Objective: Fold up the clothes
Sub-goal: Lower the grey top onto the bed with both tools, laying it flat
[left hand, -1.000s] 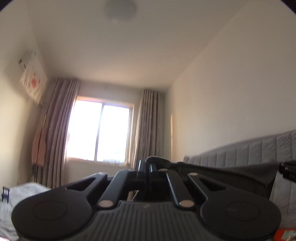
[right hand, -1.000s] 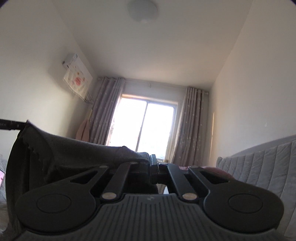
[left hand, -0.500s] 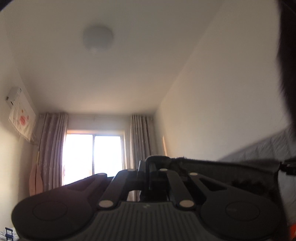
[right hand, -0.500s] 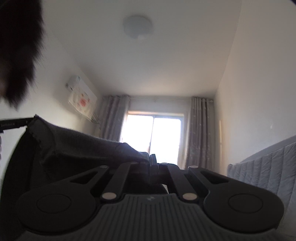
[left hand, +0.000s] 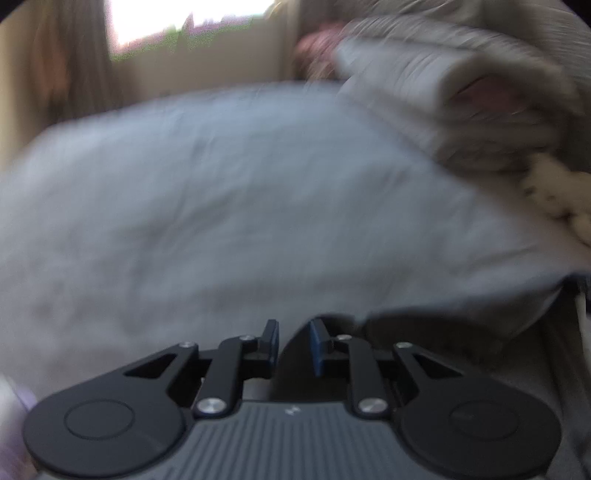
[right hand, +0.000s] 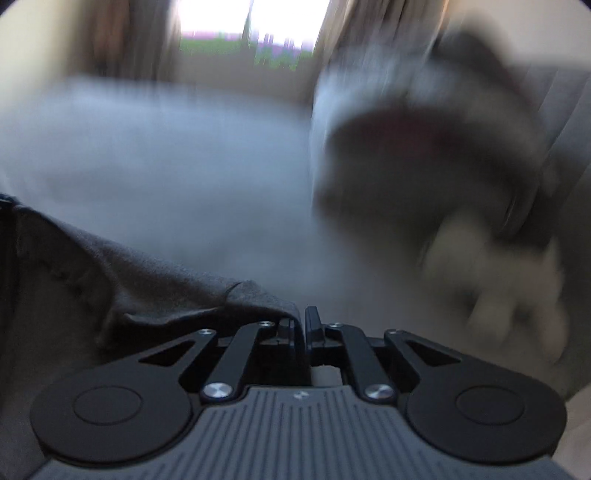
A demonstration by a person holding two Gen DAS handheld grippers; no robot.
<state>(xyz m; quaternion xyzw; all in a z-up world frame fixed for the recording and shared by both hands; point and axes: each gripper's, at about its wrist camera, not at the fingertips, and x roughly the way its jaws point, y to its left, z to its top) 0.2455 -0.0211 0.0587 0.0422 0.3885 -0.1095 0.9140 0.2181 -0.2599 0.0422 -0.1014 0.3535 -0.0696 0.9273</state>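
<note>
Both views are smeared, so fine detail is lost, but the hold is readable. The left gripper [left hand: 293,345] has its blue-lined jaws drawn nearly together on a fold of the dark grey garment [left hand: 436,332], which leaves the jaws and runs off to the right of that gripper, low over the bed [left hand: 221,184]. The right gripper [right hand: 300,326] pinches another part of the same dark cloth, its jaws closed with the fabric edge caught between them; from there the garment drapes away to the left and down. Judging from this, each gripper has one edge or corner, so that the cloth is spread between them and can be kept flat instead of bunching. Both cameras look out over the pale bedsheet, which suggests the garment is held just above the bed so that it can be laid out or doubled over there; whether a fold is already in it I cannot tell. Beyond the bed, on the far right side, lies a heap of rolled grey bedding [left hand: 461,92] with something cream and fluffy [left hand: 554,195] just in front of it, well apart from the garment and leaving the middle of the sheet open beneath the cloth. A window [right hand: 251,22] shines behind the bed.
</note>
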